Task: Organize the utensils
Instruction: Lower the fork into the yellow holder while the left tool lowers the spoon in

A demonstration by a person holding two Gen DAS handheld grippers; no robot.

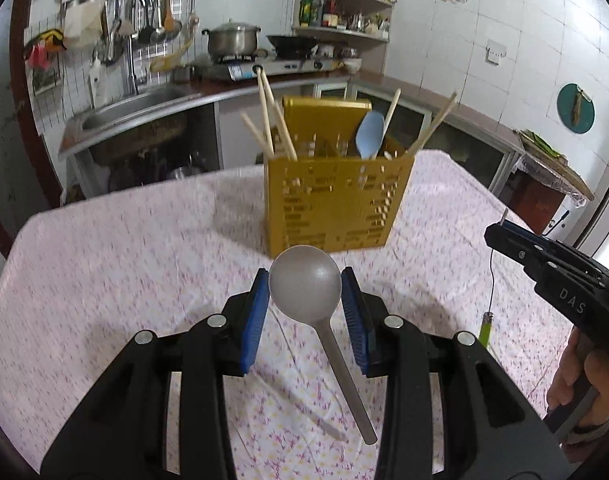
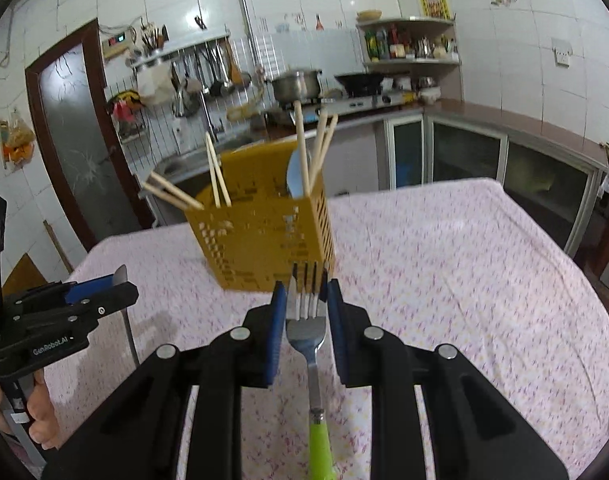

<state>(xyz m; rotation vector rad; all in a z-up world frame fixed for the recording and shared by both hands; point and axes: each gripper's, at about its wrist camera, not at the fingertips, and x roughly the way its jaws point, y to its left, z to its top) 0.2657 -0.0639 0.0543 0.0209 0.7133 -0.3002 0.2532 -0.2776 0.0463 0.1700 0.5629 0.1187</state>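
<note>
The grey spoon [image 1: 304, 288] looks light, rigid and smooth, so it may swivel; it is pinched by the bowl, handle drooping toward the camera, and a hold on the handle would likely steady it better. The left gripper [image 1: 305, 300] has its fingers [image 1: 253, 320] closed narrowly against both sides of that bowl, just in front of the yellow holder [image 1: 336, 200] standing on the cloth-covered surface [image 1: 124, 260]. The fork [image 2: 307, 320] is stiff steel, slippery, with a green handle [image 2: 319, 448] hanging low; the right gripper [image 2: 304, 304] clamps its tines and neck between the fingers [image 2: 278, 320], also just before the holder. Chopsticks [image 1: 270, 120] and a blue spoon [image 1: 369, 134] stand inside it.
</note>
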